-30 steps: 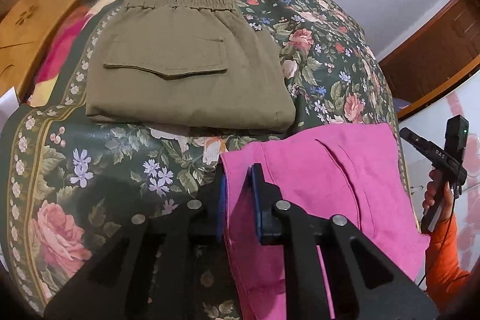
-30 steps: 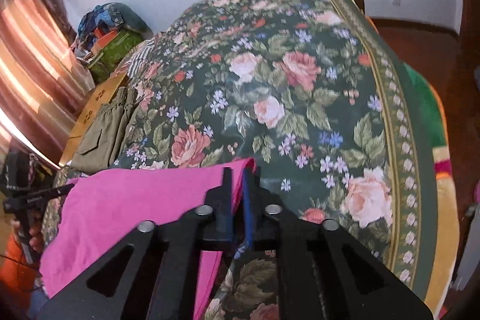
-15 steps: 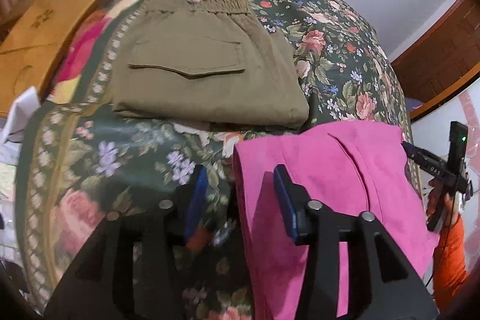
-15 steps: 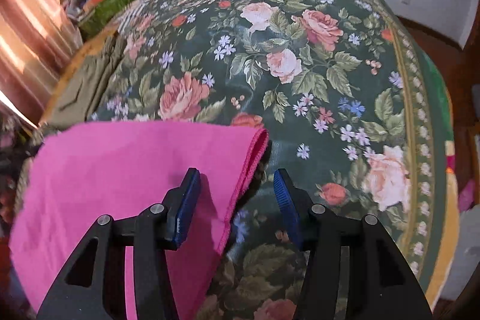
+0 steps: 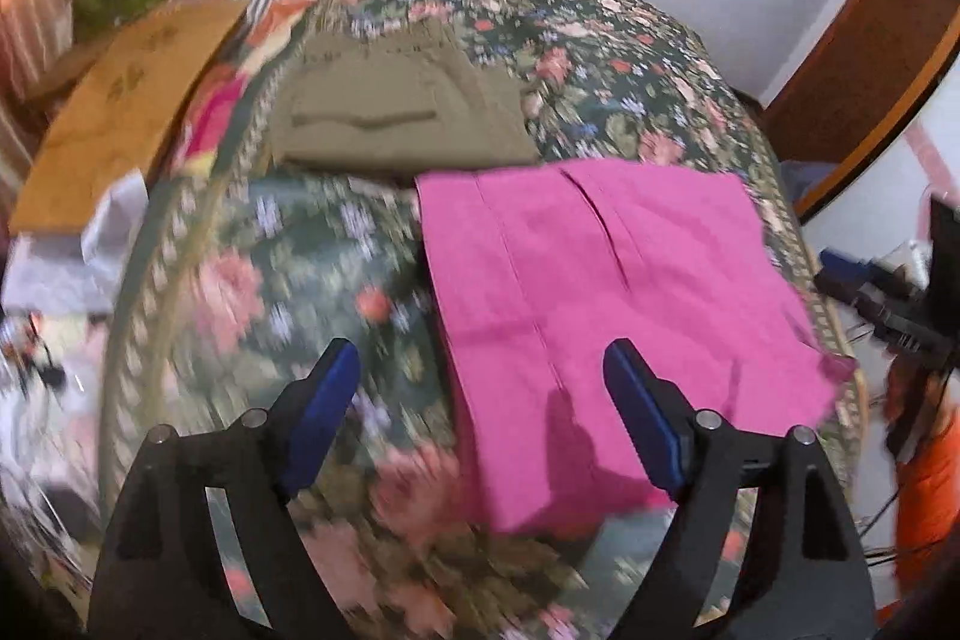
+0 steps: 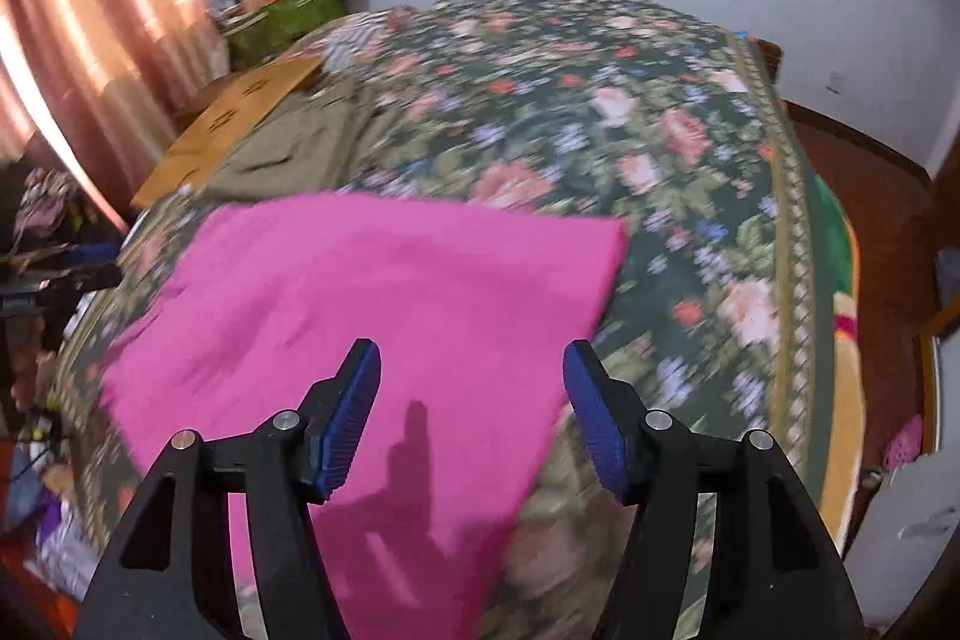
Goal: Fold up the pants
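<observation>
The pink pants (image 5: 600, 280) lie folded flat on the floral bedspread (image 5: 288, 280), near its front edge. They also show in the right wrist view (image 6: 372, 316). My left gripper (image 5: 480, 376) is wide open and empty, raised above the pants' left edge. My right gripper (image 6: 471, 376) is wide open and empty, raised above the pants' right part. Folded olive pants (image 5: 396, 111) lie behind the pink ones; they also show in the right wrist view (image 6: 288, 147).
A brown cardboard sheet (image 5: 126, 111) lies at the bed's left side. A pile of clothes and bags (image 6: 282, 3) sits at the far left by a pink curtain (image 6: 90, 57). The bedspread (image 6: 660, 147) stretches far and right.
Both grippers let go of the pink pants' corners, opened wide and pulled up and back. The pants now lie flat on the bed.
</observation>
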A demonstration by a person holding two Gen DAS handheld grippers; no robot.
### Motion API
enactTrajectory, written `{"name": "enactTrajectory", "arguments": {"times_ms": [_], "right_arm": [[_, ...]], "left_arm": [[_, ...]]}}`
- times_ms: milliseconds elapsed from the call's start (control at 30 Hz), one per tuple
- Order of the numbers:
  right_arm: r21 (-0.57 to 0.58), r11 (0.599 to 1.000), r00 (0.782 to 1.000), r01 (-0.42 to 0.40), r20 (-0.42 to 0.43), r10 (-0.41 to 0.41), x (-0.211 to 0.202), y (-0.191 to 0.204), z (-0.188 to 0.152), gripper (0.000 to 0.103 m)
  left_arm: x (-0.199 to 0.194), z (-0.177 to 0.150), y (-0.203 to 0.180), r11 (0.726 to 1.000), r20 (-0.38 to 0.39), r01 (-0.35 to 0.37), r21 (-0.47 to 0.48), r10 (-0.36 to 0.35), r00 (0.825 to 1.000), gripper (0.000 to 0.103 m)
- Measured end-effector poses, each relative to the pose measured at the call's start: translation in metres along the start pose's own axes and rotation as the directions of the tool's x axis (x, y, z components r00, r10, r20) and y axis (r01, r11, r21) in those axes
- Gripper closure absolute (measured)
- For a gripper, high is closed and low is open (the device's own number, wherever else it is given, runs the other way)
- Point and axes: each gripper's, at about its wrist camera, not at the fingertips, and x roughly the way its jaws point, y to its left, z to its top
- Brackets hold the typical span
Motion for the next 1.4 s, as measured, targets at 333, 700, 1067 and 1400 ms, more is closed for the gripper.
{"name": "enactTrajectory", "arguments": {"times_ms": [333, 700, 1067, 1400], "right_arm": [[-0.013, 0.998, 0.997, -0.061, -0.057, 0.06, 0.014, 0.026, -0.049, 0.043], [0.016, 0.997, 0.997, -0.069, -0.045, 0.07, 0.008, 0.025, -0.062, 0.042], [0.014, 0.997, 0.996, -0.079, -0.043, 0.08, 0.01, 0.025, -0.062, 0.04], [0.011, 0.996, 0.996, -0.084, -0.039, 0.084, 0.011, 0.026, -0.062, 0.039]], "left_arm": [[0.006, -0.064, 0.001, 0.977, -0.087, 0.108, -0.182, -0.126, 0.988, 0.019], [0.023, -0.074, -0.016, 0.929, -0.05, 0.288, -0.233, -0.307, 0.95, 0.015], [0.027, -0.072, 0.006, 0.83, 0.022, 0.429, -0.357, -0.452, 0.892, 0.011], [0.048, -0.054, 0.007, 0.875, 0.0, 0.291, -0.386, -0.316, 0.949, 0.011]]}}
